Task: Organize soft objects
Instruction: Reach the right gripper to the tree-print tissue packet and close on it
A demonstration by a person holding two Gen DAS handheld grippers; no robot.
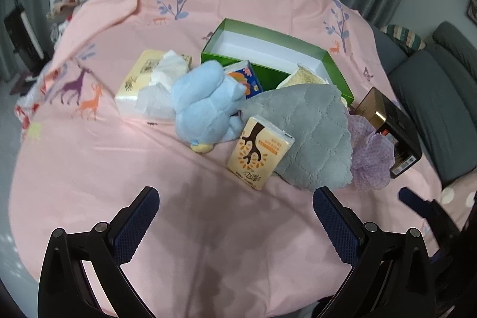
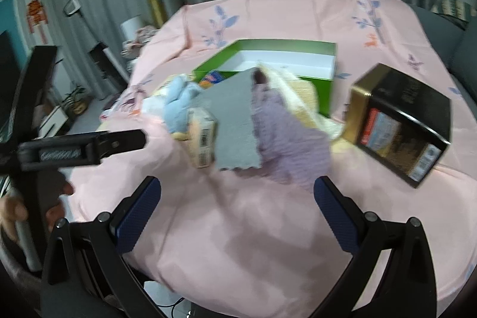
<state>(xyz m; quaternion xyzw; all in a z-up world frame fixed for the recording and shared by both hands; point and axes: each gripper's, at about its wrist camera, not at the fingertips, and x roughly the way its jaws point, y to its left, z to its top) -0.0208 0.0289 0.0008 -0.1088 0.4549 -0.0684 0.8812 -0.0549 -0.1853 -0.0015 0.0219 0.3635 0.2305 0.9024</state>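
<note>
A heap of soft things lies on the pink cloth (image 1: pixel 208 213) in front of an open green box (image 1: pixel 268 49): a blue plush toy (image 1: pixel 205 106), a grey quilted cloth (image 1: pixel 313 133), a purple mesh sponge (image 1: pixel 372 160), a small tissue pack (image 1: pixel 258 151) and a larger tissue pack (image 1: pixel 149 79). My left gripper (image 1: pixel 235 198) is open and empty, short of the small tissue pack. My right gripper (image 2: pixel 237 189) is open and empty, just before the purple sponge (image 2: pixel 292 139) and grey cloth (image 2: pixel 235 124). The green box (image 2: pixel 283 58) shows behind.
A black and gold box (image 2: pixel 399 121) lies on its side at the right, also in the left wrist view (image 1: pixel 387 127). The left gripper's body (image 2: pixel 80 148) reaches in from the left. A grey sofa (image 1: pixel 432 97) stands right of the table; curtains hang behind.
</note>
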